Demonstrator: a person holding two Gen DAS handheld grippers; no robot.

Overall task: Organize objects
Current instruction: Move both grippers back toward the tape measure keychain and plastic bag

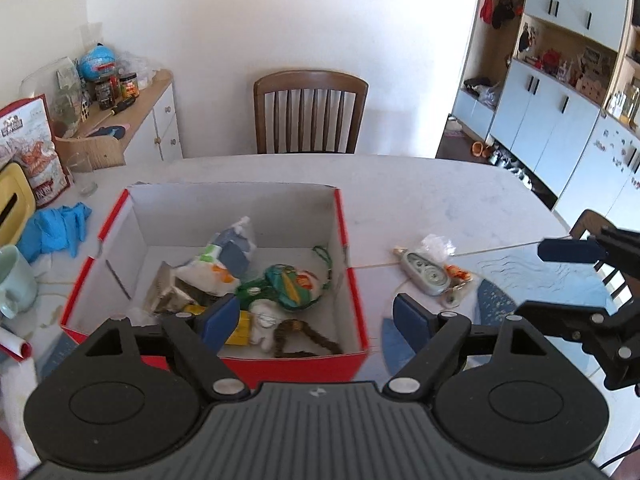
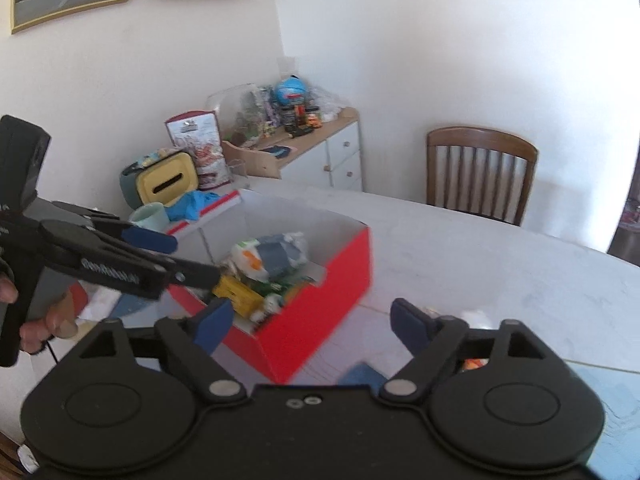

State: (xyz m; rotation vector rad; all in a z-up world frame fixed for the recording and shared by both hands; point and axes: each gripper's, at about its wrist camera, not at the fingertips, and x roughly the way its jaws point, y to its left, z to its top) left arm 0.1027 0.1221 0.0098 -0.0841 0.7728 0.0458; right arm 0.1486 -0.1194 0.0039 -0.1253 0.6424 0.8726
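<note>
A red cardboard box (image 1: 356, 300) with white inner walls stands on the table and holds several small items: plastic bags, a green pouch (image 1: 294, 286), a yellow packet, a brown braided cord. It also shows in the right wrist view (image 2: 320, 320). My left gripper (image 1: 316, 320) is open and empty, above the box's near right corner. To the right of the box lie a grey oval gadget (image 1: 426, 274) and a small plastic bag (image 1: 436, 246). My right gripper (image 2: 312, 326) is open and empty, to the right of the box; it shows at the right edge of the left wrist view (image 1: 568, 280).
A white table (image 1: 420, 196) with a wooden chair (image 1: 310, 112) behind it. At the left are a blue glove (image 1: 56, 228), a pale green mug (image 1: 14, 280), a drinking glass (image 1: 82, 174), a yellow box (image 1: 14, 200). A cluttered sideboard (image 1: 132, 100) stands far left.
</note>
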